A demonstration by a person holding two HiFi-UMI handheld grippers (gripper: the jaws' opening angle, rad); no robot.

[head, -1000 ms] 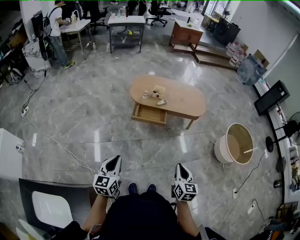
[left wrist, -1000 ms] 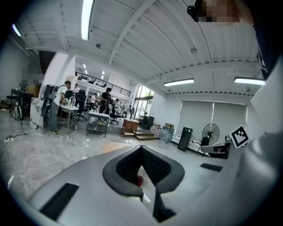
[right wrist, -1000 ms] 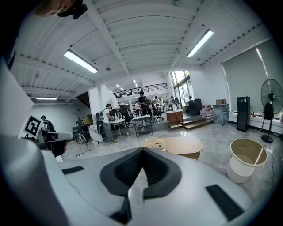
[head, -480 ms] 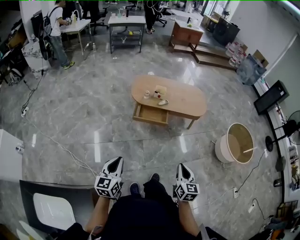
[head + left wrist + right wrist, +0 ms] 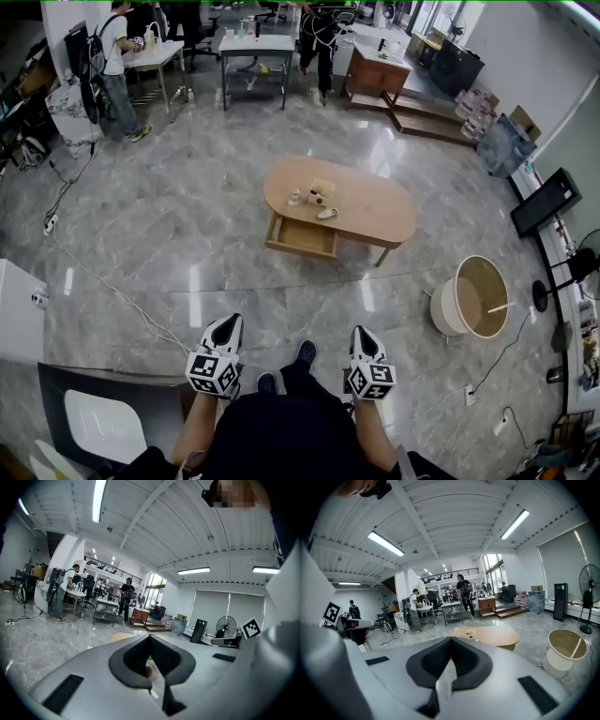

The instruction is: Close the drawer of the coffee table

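The oval wooden coffee table (image 5: 370, 204) stands mid-floor in the head view, well ahead of me. Its drawer (image 5: 302, 236) is pulled out toward me on the left part of the near side. Small cups and a box (image 5: 319, 190) sit on the top. My left gripper (image 5: 229, 323) and right gripper (image 5: 361, 332) are held low near my body, far from the table, both shut with nothing between them. The right gripper view shows the table (image 5: 493, 635) beyond the shut jaws. In the left gripper view only a sliver of the table (image 5: 121, 637) shows.
A round white tub (image 5: 473, 295) stands right of the table. A cable (image 5: 112, 286) trails over the grey marble floor at left. A dark board with a white panel (image 5: 103, 417) lies at my left. People stand by work tables (image 5: 255, 42) at the back.
Both grippers stay low and shut, hardly moved. A foot has stepped forward between them. A person in black has walked into the back of the room.
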